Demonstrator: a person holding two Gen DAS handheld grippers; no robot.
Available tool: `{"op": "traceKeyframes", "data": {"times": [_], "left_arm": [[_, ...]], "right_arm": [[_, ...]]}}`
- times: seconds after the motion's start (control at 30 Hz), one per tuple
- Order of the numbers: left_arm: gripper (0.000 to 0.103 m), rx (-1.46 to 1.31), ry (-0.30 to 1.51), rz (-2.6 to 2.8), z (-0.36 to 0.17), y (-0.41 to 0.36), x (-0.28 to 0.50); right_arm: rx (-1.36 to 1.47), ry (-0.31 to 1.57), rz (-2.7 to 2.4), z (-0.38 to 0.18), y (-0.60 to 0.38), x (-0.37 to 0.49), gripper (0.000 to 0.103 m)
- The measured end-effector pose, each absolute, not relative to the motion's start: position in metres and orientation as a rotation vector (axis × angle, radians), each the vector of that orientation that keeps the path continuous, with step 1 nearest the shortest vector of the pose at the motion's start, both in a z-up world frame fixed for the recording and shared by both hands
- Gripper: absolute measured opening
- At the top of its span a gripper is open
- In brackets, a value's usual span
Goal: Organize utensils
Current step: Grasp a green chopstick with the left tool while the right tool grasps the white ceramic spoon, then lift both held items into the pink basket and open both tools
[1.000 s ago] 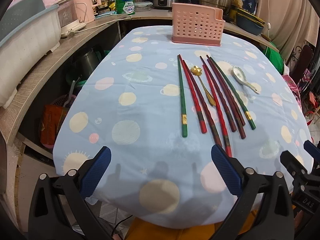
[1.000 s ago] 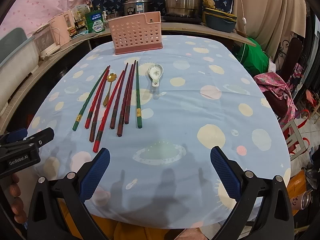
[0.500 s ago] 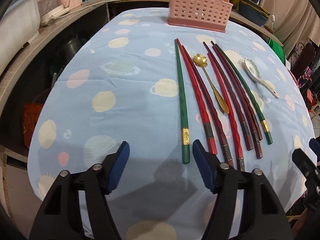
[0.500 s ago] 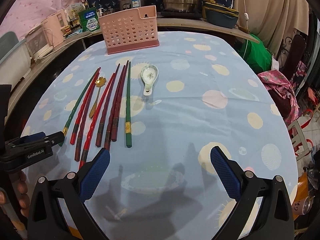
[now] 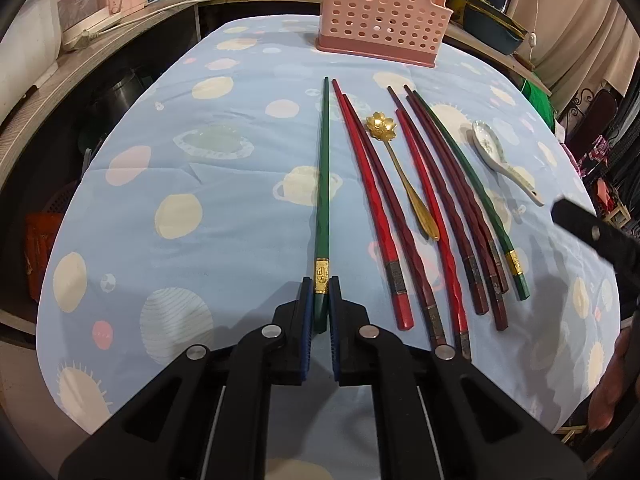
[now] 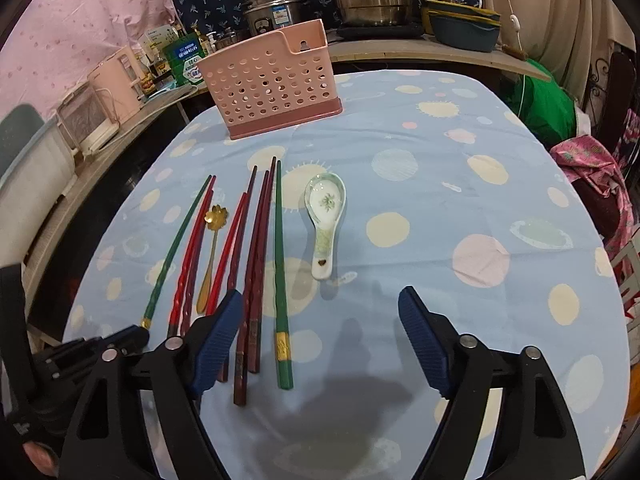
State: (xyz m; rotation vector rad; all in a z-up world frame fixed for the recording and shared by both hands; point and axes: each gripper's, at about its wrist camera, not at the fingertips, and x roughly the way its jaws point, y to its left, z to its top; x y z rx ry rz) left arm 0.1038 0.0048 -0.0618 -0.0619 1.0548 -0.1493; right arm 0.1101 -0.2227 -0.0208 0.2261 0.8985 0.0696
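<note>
The left gripper (image 5: 321, 308) is closed on the outermost green chopstick (image 5: 323, 184), which lies on the blue tablecloth (image 5: 224, 184). The right gripper (image 6: 320, 340) is wide open, holding nothing. The pink perforated plastic holder (image 5: 380, 12) seems empty; all utensils remain.

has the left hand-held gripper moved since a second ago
Yes. The left hand-held gripper moved forward toward the pink basket and closed. A second ago it was open at the near table edge; now it clamps the leftmost green chopstick at its near end.

Chopsticks (image 5: 420, 208), gold spoon (image 5: 404, 176), ceramic spoon (image 5: 500, 160) flat before pink holder (image 5: 380, 20).
</note>
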Motion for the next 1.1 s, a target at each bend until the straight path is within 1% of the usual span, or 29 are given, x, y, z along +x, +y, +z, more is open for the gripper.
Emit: {"op": "traceKeyframes", "data": {"times": [0.07, 0.1, 0.17, 0.2, 0.27, 0.3, 0.53, 0.87, 1.1], "left_arm": [[0.007, -0.063, 1.055, -0.147, -0.062, 0.004, 0.104], [0.007, -0.064, 1.054, -0.146, -0.062, 0.004, 0.104], [0.007, -0.066, 1.054, -0.146, -0.062, 0.004, 0.103], [0.007, -0.066, 1.054, -0.145, -0.062, 0.005, 0.103], [0.007, -0.066, 1.054, -0.145, -0.062, 0.005, 0.103], [0.007, -0.066, 1.054, -0.146, -0.062, 0.005, 0.103], [0.008, -0.065, 1.053, -0.147, -0.062, 0.005, 0.103], [0.007, -0.070, 1.048, -0.150, -0.062, 0.007, 0.103], [0.007, -0.080, 1.030, -0.150, -0.053, 0.010, 0.099]], "right_arm": [[0.263, 0.907, 0.086, -0.022, -0.226, 0.122, 0.056], [0.281, 0.914, 0.094, -0.024, -0.227, 0.129, 0.053], [0.308, 0.926, 0.110, -0.028, -0.229, 0.139, 0.040], [0.315, 0.933, 0.114, -0.030, -0.230, 0.143, 0.036], [0.328, 0.945, 0.122, -0.035, -0.231, 0.150, 0.024], [0.333, 0.951, 0.122, -0.038, -0.232, 0.153, 0.021], [0.372, 0.992, 0.119, -0.055, -0.239, 0.162, 0.012], [0.372, 0.984, 0.126, -0.062, -0.239, 0.158, 0.010], [0.322, 0.929, 0.104, -0.039, -0.239, 0.146, 0.008]]}}
